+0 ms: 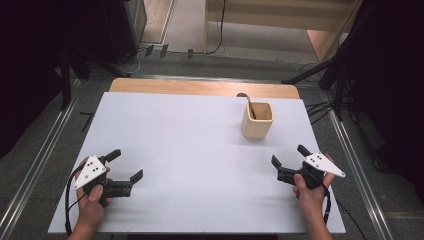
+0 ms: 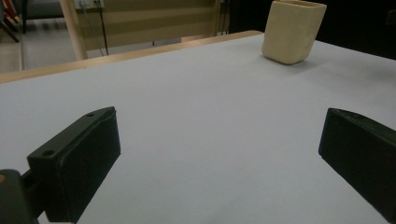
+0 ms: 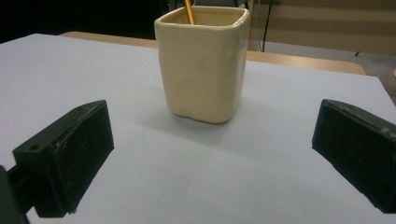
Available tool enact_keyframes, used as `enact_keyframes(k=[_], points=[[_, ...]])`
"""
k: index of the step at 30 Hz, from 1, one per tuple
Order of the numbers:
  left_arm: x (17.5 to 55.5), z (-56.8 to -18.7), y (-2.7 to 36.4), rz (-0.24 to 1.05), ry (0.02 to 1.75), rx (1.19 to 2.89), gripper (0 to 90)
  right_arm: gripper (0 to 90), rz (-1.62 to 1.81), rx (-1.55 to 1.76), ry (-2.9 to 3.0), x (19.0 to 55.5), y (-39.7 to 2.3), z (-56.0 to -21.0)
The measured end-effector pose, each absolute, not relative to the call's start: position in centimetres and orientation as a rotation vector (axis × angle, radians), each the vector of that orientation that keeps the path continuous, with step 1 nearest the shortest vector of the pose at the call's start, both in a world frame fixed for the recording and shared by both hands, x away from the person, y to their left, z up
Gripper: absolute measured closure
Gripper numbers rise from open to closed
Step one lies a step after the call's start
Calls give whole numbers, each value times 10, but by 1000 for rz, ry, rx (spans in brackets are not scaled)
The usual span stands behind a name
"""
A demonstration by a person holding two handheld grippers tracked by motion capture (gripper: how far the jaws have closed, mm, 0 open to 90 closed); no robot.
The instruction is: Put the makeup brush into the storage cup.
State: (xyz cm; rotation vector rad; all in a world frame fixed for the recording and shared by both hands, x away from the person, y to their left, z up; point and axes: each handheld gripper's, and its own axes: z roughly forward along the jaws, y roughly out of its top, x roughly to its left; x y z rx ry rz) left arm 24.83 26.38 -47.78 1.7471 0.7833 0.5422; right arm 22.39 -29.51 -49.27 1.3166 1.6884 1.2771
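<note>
A cream square cup (image 1: 257,120) stands upright on the white table top (image 1: 190,150), toward the back right. A wooden spoon (image 1: 248,104) leans inside it, handle down in the cup. My left gripper (image 1: 125,165) rests near the front left, open, with nothing between its jaws. My right gripper (image 1: 289,156) is at the front right, open too and empty. In the right gripper view the cup (image 3: 203,65) stands close ahead, between the two jaws' lines, with the spoon handle (image 3: 188,10) at its rim. In the left gripper view the cup (image 2: 293,31) sits far off at the upper right.
A bare wooden strip (image 1: 200,88) runs along the table's far edge. Metal rails (image 1: 35,170) flank the table on both sides. Cables (image 1: 320,107) and dark stands lie on the floor beyond the right corner.
</note>
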Motion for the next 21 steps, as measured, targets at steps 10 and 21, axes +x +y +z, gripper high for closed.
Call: enact_keyframes(k=[10,21], points=[[247,-477,263,548,780,1740,0,0,1257,1316,1698,211,-303,-495],[246,-475,265,547,774,1723,0,0,1263,1305,1715,197,-307,-495]])
